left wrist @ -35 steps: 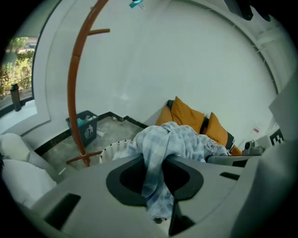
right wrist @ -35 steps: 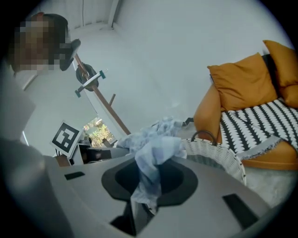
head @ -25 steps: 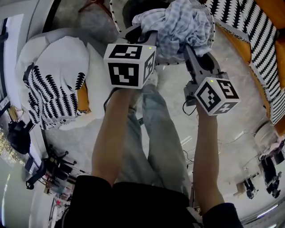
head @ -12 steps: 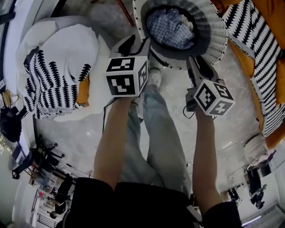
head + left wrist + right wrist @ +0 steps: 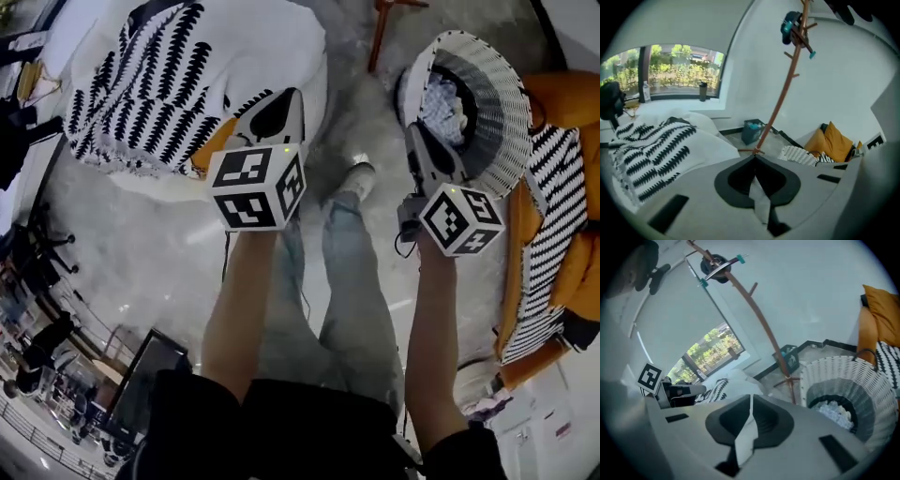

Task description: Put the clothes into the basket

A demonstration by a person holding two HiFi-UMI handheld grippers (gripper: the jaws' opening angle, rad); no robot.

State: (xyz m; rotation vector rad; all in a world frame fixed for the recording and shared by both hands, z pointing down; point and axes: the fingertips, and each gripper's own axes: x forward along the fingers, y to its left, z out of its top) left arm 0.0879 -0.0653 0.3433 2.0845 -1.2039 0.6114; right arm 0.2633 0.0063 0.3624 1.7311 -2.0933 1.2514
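Observation:
The white wicker basket stands on the floor at the upper right, and a blue-checked cloth lies inside it. My right gripper is shut and empty beside the basket's near rim; the checked cloth shows below it. My left gripper is also shut and empty, and points at a white beanbag draped with a black-and-white patterned garment. In the left gripper view the closed tips sit between that garment and the basket.
A wooden coat stand rises from the floor between the beanbag and the basket. Orange cushions with a striped cover lie to the right of the basket. A small teal bin stands by the wall. The person's legs and shoe are below.
Both grippers let go of the blue-checked cloth, which now lies in the basket. They then swung left away from it and their jaws closed. The view turned towards the beanbag.

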